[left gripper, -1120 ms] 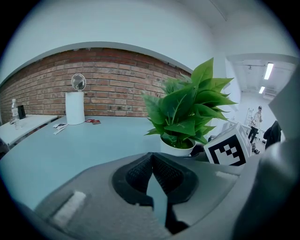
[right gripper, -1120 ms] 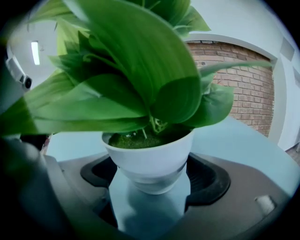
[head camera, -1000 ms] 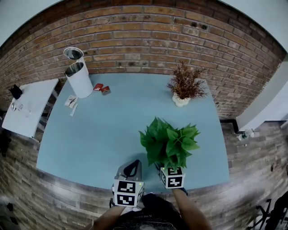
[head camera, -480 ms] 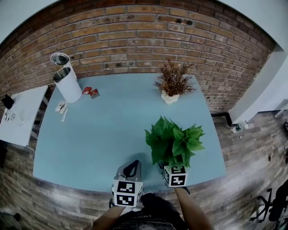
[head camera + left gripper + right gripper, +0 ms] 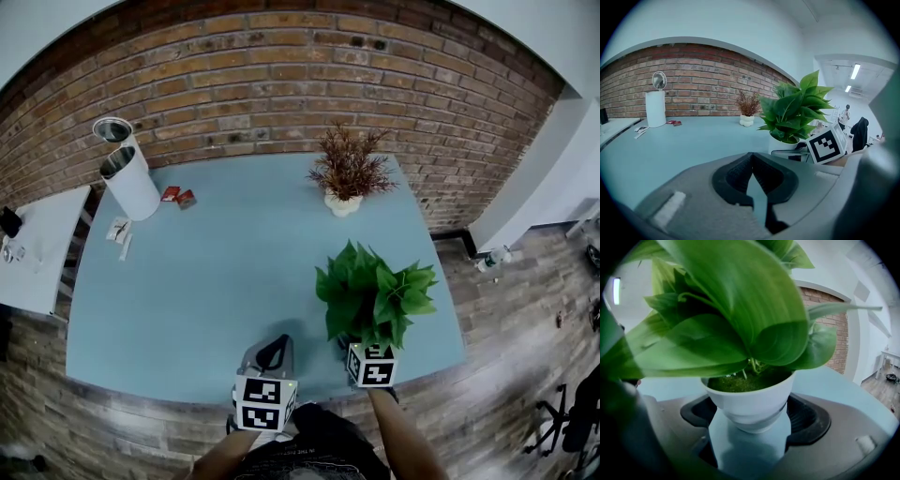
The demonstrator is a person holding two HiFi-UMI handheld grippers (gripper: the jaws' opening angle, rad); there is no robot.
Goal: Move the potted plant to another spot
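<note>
The potted plant [image 5: 375, 295], broad green leaves in a white pot [image 5: 752, 404], is near the front right of the teal table [image 5: 216, 272]. My right gripper [image 5: 366, 345] is shut on the pot, one jaw on each side, and leaves hide its fingertips in the head view. In the right gripper view the pot's base looks slightly off the tabletop. My left gripper [image 5: 272, 352] hovers at the table's front edge, shut and empty, left of the plant [image 5: 794, 110]. Its pads [image 5: 740, 171] meet at the tip.
A dried brown plant [image 5: 347, 173] in a small white pot stands at the back by the brick wall. A tall white cylinder [image 5: 127, 178] and red packets [image 5: 178, 196] sit at the back left. A white side table [image 5: 33, 253] is beyond the left edge.
The right gripper has carried the green plant rightward along the table's front, toward the right edge. The view has shifted right too, and the left gripper keeps its place in it.
</note>
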